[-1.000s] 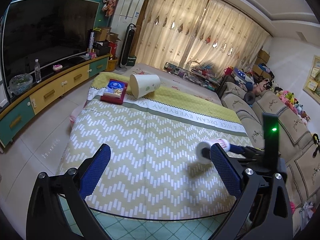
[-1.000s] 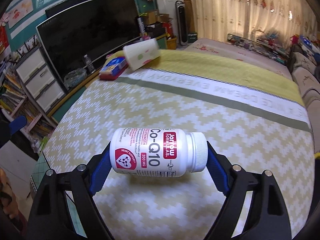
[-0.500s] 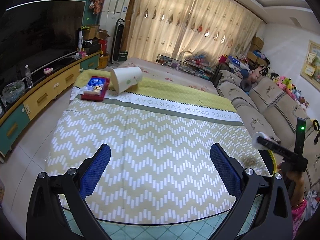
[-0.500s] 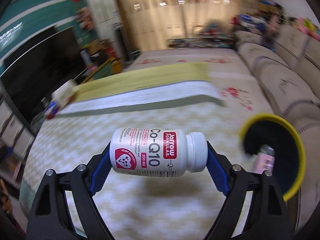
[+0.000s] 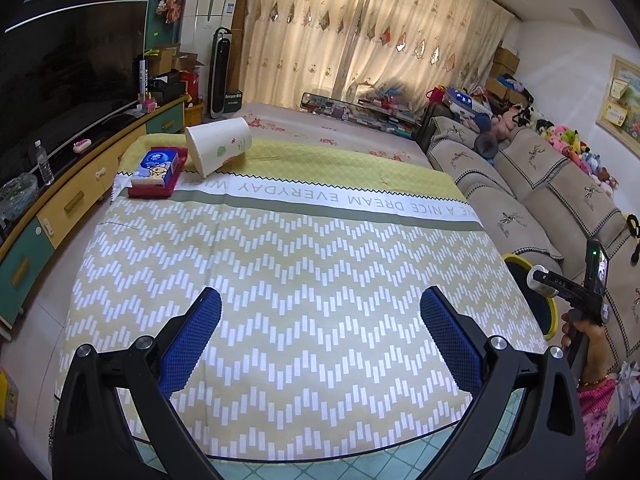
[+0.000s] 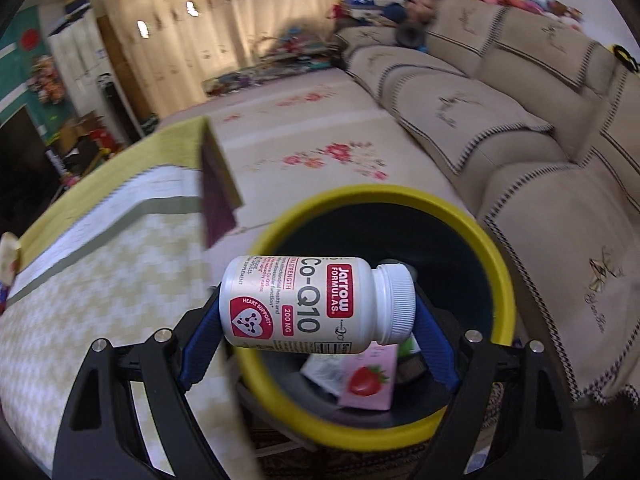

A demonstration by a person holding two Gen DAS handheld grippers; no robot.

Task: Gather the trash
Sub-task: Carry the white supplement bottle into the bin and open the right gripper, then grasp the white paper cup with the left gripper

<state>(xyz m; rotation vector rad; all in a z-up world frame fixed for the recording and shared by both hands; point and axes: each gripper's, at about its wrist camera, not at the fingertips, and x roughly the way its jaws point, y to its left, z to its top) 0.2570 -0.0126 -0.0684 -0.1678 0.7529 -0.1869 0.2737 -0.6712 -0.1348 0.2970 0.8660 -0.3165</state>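
My right gripper (image 6: 318,312) is shut on a white Co-Q10 pill bottle (image 6: 316,308), held sideways directly above the open mouth of a yellow-rimmed black trash bin (image 6: 496,280). The bin holds a pink strawberry carton (image 6: 368,380) and other scraps. In the left wrist view the right gripper (image 5: 560,286) with the bottle (image 5: 538,280) hangs over the bin (image 5: 550,312) past the table's right edge. My left gripper (image 5: 320,340) is open and empty above the near part of the table. A tipped white paper cup (image 5: 218,148) lies at the table's far left.
A blue and red tissue pack (image 5: 156,172) lies beside the cup on the chevron tablecloth (image 5: 288,264). A beige sofa (image 5: 540,200) runs along the right behind the bin. A TV cabinet (image 5: 60,200) stands on the left.
My right gripper has carried the pill bottle from over the table rightwards to above the bin. My left gripper has stayed open and risen a little.
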